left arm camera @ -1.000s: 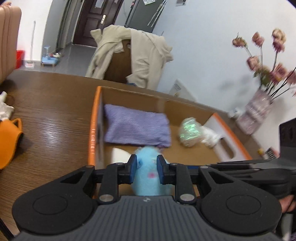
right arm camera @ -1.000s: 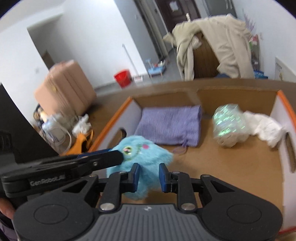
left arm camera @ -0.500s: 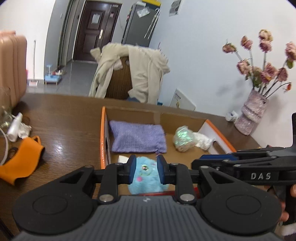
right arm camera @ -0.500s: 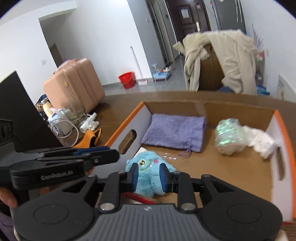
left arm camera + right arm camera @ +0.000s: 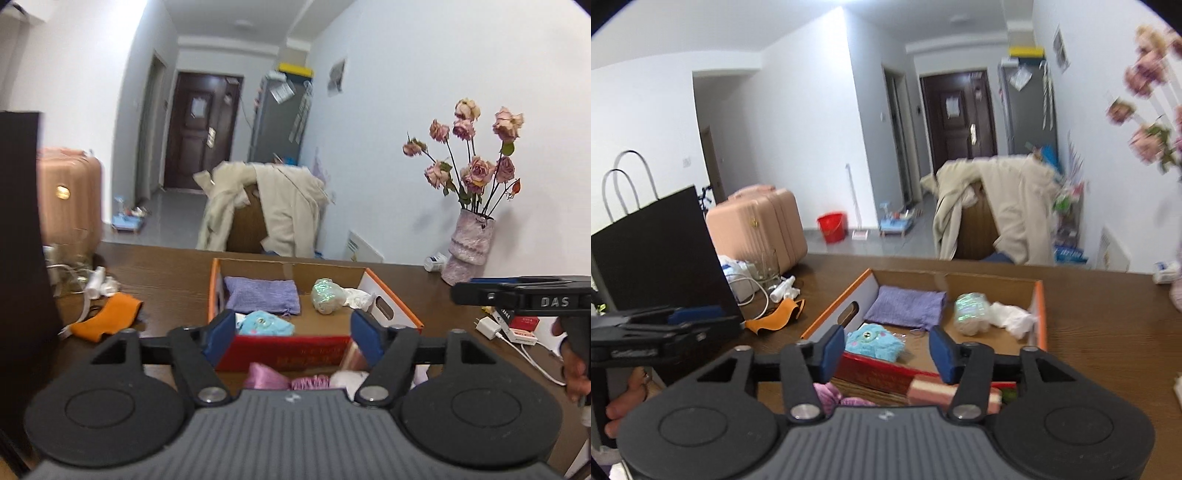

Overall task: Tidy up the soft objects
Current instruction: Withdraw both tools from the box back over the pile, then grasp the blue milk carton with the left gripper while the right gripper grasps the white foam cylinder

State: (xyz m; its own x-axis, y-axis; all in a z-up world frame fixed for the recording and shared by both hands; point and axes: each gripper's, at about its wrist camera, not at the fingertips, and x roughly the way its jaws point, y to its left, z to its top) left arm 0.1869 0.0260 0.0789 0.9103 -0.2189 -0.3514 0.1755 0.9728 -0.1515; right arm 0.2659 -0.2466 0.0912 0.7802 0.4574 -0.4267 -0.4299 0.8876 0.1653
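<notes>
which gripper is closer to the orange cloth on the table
Left. The left gripper sits beside the orange cloth, left of the cardboard box. The right gripper is across the box, on the vase side. Both have their fingers open.

Counter (image 5: 173,280): dark wood grain.
On it: cardboard box (image 5: 391,310) — orange-edged; orange cloth (image 5: 107,319) to its left; black paper bag (image 5: 661,254); vase (image 5: 469,245); white charger (image 5: 487,326) — far right.
</notes>
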